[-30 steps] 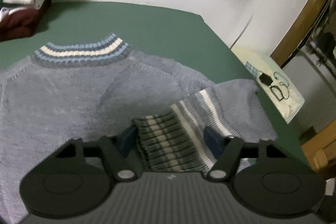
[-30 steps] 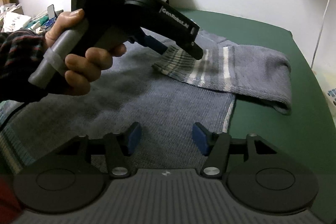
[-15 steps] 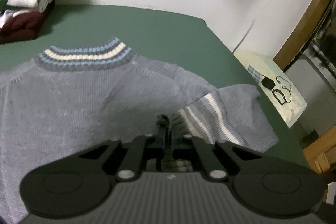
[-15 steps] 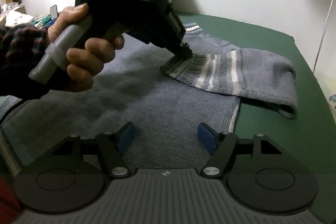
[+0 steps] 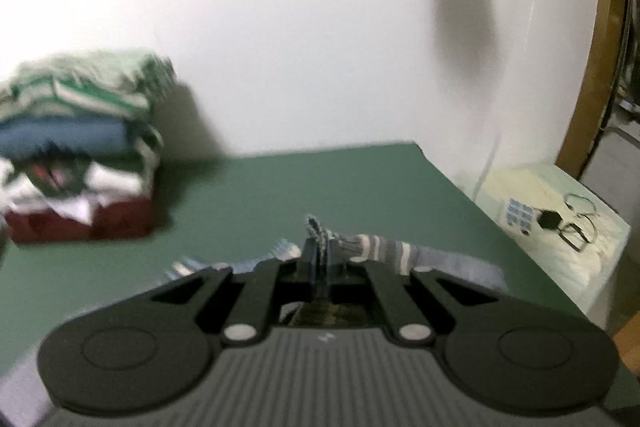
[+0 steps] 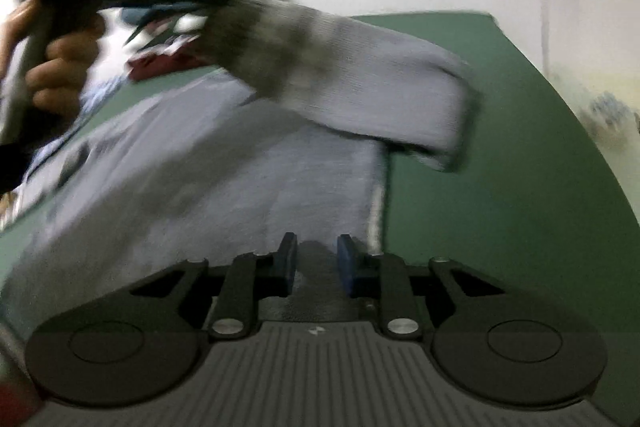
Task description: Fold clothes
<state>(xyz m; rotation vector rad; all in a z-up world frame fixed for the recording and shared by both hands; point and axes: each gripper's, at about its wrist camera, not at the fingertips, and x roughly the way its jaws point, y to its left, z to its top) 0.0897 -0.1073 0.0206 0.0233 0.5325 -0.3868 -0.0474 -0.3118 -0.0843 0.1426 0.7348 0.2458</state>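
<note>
Two grips matter now. Our left gripper (image 5: 320, 259) is clamped fully on the striped cuff (image 5: 316, 227) of the blue-grey sweater (image 6: 224, 163), holding its sleeve (image 6: 360, 75) up off the green table (image 6: 500, 187). Our right gripper (image 6: 317, 259) is closing on the sweater's hem edge, cloth between the pads (image 6: 289, 255) but seemingly not yet pinched. We judge the narrow cuff bite could slip, or the body could drag and bunch if the hem is missed.
</note>
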